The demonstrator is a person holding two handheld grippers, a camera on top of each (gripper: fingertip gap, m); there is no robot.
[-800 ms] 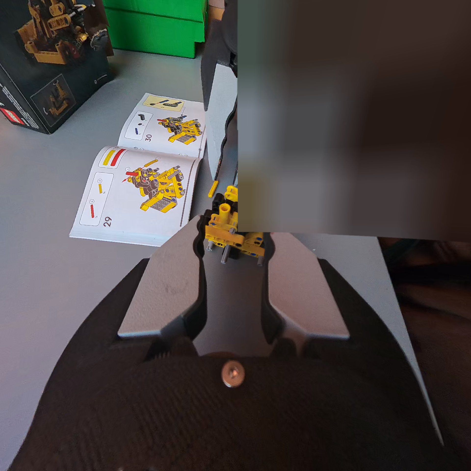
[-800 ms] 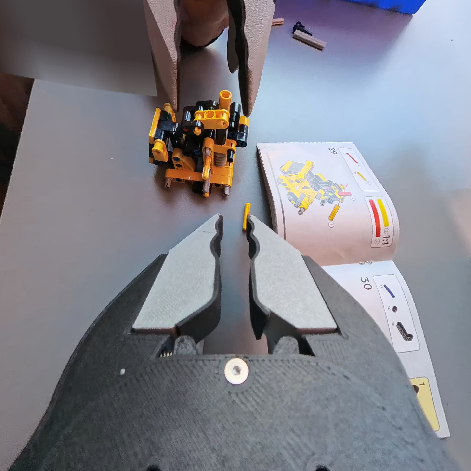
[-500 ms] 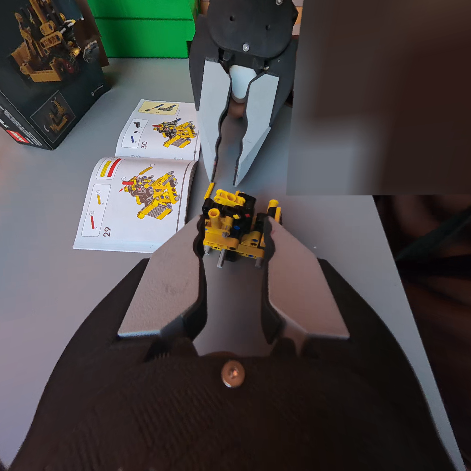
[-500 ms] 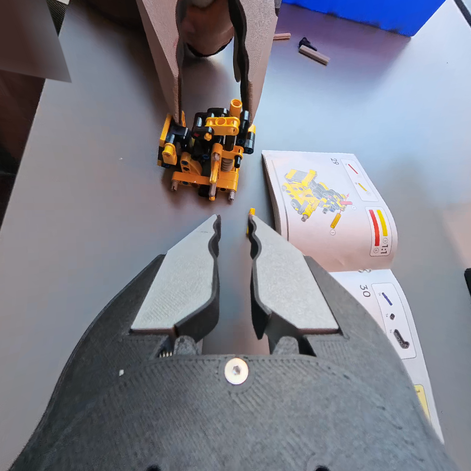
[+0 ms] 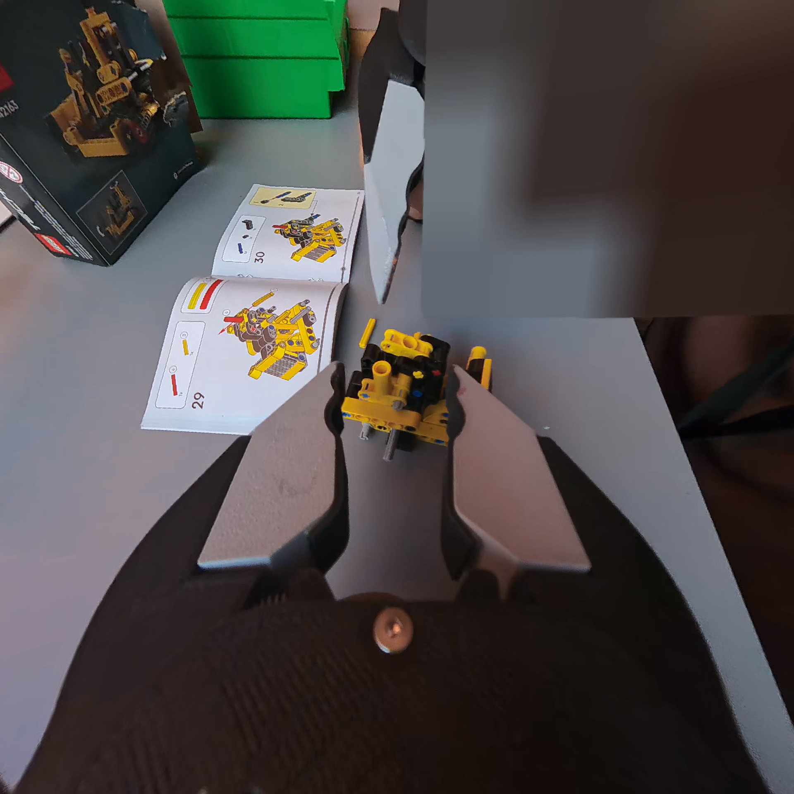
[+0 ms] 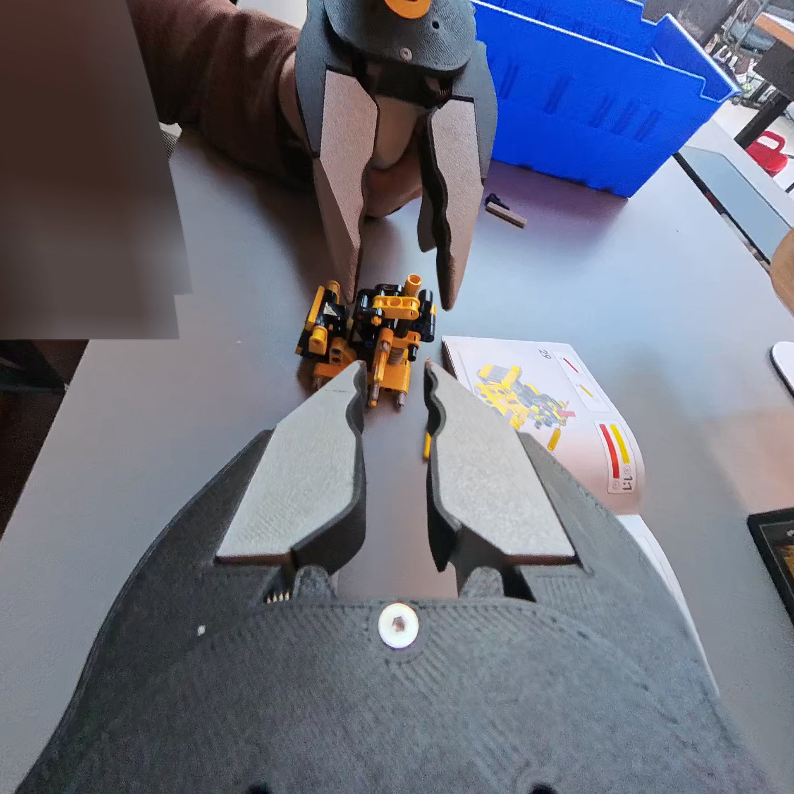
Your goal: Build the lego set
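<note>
The yellow and black lego model stands on the grey table near its edge. My left gripper is open, its fingertips straddling the model's near end. In the right wrist view the model sits between the left gripper on the far side and my right gripper on the near side, which is open and empty. A loose yellow axle lies on the table by the right gripper's right finger. The axle also shows left of the model in the left wrist view.
An open instruction booklet lies beside the model. The set's dark box and green bins stand behind it. A blue bin and small loose pieces are across the table. The table edge runs close by. Left and right tips are no more than a few centimetres apart.
My right gripper has moved forward over the yellow axle toward the model and its jaws have opened a little wider. The left gripper still straddles the model.
</note>
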